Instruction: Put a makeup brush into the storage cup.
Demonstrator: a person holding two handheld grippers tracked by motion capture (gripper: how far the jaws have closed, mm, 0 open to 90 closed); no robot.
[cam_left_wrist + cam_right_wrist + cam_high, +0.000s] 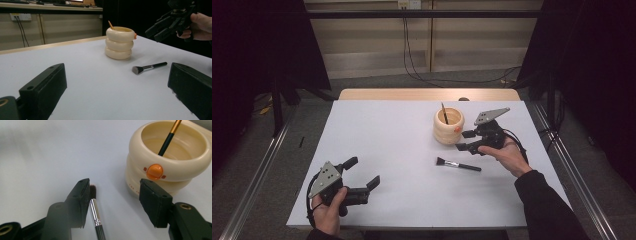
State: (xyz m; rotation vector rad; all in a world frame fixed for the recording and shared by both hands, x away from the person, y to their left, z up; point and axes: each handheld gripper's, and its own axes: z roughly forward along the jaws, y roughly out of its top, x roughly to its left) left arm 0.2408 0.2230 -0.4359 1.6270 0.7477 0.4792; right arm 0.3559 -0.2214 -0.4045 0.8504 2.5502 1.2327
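A cream cup (448, 126) (119, 43) (170, 157) shaped like stacked rings stands at the back right of the white table (387, 130), with an orange button on its side. A thin black and gold brush (444, 113) (168, 137) leans inside it. A black-handled makeup brush (458, 164) (149, 67) (96, 212) lies flat in front of the cup. My right gripper (463, 140) (115, 185) (152, 35) hovers just right of the cup, above the lying brush, jaws apart and empty. My left gripper (363, 171) (116, 72) rests open at the near left, holding nothing.
A wooden strip (427, 94) borders the table's far edge. Metal rails (259, 170) run along both sides on the floor. Cables (412, 55) hang from a wall socket behind the table.
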